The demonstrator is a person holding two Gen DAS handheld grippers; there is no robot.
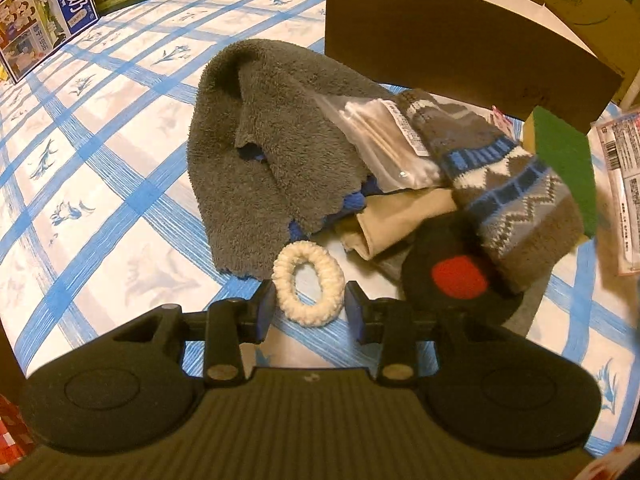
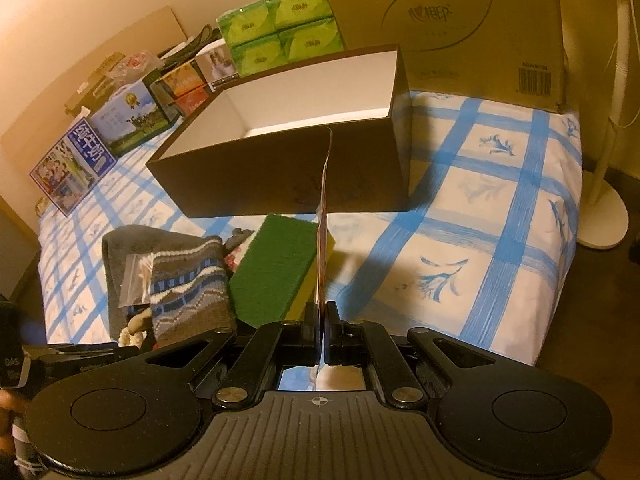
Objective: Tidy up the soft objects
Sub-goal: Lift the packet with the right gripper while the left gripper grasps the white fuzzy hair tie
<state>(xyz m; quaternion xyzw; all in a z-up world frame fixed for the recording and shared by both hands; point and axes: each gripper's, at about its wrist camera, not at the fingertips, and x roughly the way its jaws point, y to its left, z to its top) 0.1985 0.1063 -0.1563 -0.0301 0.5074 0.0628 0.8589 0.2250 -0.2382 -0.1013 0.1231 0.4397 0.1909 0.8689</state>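
Note:
A cream knitted hair tie [image 1: 310, 316] lies on the blue-checked sheet [image 1: 100, 168] between the fingers of my left gripper [image 1: 310, 294], which is open, its pads just clear of the ring. Behind it is a pile: a grey fluffy towel [image 1: 248, 152], a patterned sock [image 1: 516, 200], a clear bag of swabs [image 1: 384, 148], beige cloth [image 1: 396, 220], a black pad with a red spot [image 1: 456, 276] and a green sponge [image 1: 568, 164]. My right gripper [image 2: 321, 312] is shut on a thin flat packet [image 2: 325, 208], seen edge-on, before an open brown box [image 2: 280, 176] with nothing visible inside.
Milk cartons [image 2: 72, 168] and small boxes line the far left edge. Green tissue packs [image 2: 280, 28] and a big cardboard carton [image 2: 460, 20] stand behind the brown box. The bed's edge drops off at right, where a white fan base [image 2: 600, 216] stands on the floor.

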